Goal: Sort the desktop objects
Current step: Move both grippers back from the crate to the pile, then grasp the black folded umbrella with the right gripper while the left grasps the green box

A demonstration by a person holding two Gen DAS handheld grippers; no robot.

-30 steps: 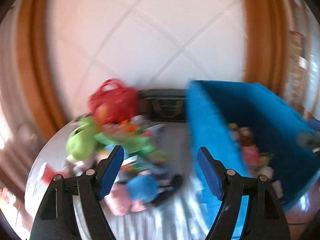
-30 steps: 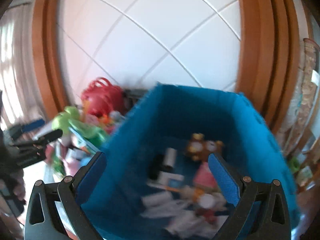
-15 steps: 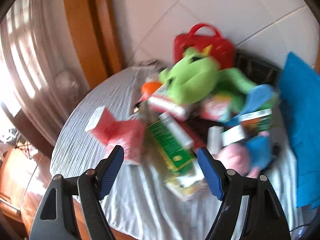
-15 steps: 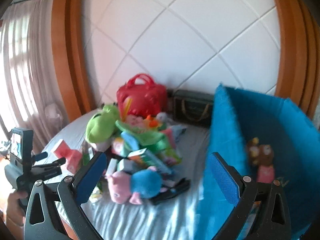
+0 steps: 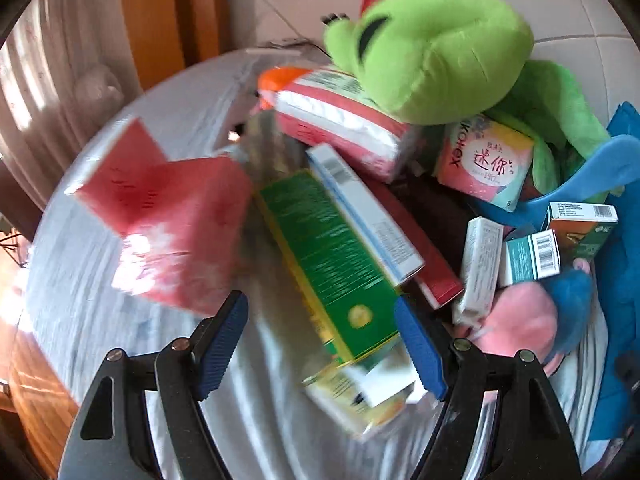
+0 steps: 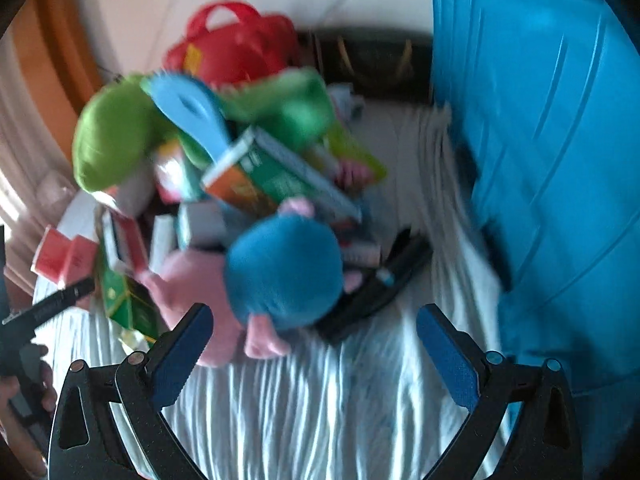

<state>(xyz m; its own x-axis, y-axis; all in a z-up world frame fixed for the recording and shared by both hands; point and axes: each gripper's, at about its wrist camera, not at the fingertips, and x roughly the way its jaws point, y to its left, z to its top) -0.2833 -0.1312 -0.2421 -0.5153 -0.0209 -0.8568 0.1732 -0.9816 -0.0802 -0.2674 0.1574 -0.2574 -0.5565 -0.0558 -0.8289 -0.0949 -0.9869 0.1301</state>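
The left gripper (image 5: pixel 322 344) is wide open, holding nothing, with the green box (image 5: pixel 332 264) at lower centre between its fingers. The right gripper (image 6: pixel 314 354) is also open and empty, below the blue and pink plush toy (image 6: pixel 276 276) in the frame's centre

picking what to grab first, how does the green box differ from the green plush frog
The green box is a long, flat-sided carton lying low on the cloth; the green plush frog is rounded, soft and sits on top of the pile. The box is dark green with printed text, the frog lime green. Both belong to one heap.
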